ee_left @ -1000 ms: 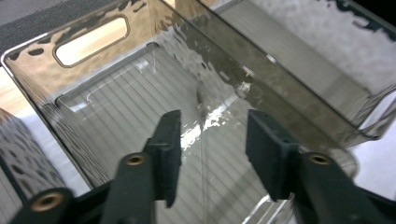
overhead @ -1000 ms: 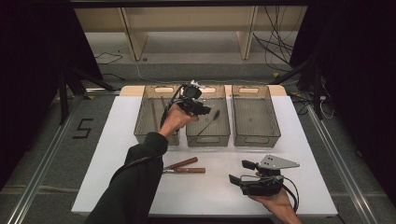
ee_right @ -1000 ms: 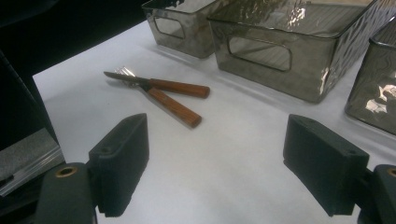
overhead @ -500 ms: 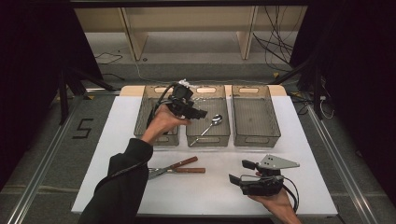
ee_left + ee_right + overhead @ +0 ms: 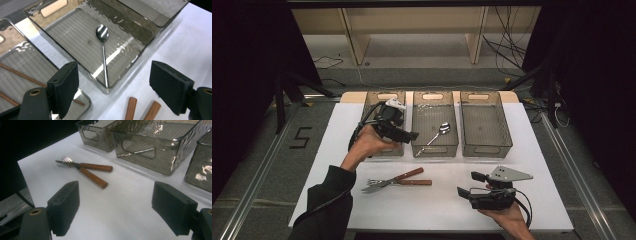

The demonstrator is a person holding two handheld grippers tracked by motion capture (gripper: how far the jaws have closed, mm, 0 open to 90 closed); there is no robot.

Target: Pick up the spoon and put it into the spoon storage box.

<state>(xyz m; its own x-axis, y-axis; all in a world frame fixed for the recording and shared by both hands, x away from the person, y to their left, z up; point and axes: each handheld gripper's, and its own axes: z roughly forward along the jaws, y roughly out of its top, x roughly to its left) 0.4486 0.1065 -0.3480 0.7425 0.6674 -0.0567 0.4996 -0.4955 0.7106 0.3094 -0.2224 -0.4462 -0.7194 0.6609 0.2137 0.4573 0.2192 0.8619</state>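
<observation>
**Spoon lies in the middle bin, both grippers empty**

While the left gripper [image 5: 409, 135] hangs over the near end of the left bin [image 5: 374, 102], its jaws have just been opening and now stand wide apart with nothing between them. Seen along those jaws in the left gripper view, the spoon [image 5: 103, 51] lies inside the middle bin [image 5: 130, 31], bowl toward the bin's middle and handle tip leaning on the bin's near wall. From the high view the spoon [image 5: 434, 136] runs slantwise, its bowl toward the bin's right side and its handle reaching to the near left corner. Thin brown sticks [image 5: 15, 72] lie on the floor of the left bin; what they are I cannot tell.

Three clear bins stand side by side along the far edge of the white table [image 5: 552, 180]; the right bin [image 5: 484, 125] looks empty.

Near the middle of the table, closer to the near edge, a fork [image 5: 384, 181] and a knife [image 5: 409, 182], both with wooden handles, lie crossed and touching, well apart from the bins.

By the near right corner of the table the right gripper [image 5: 467, 187] sits low in the person's hand, pointing left toward the cutlery. Its jaws are spread wide and hold nothing; in the right gripper view the fork [image 5: 85, 173] and knife [image 5: 87, 166] lie ahead of them on the bare table.
</observation>
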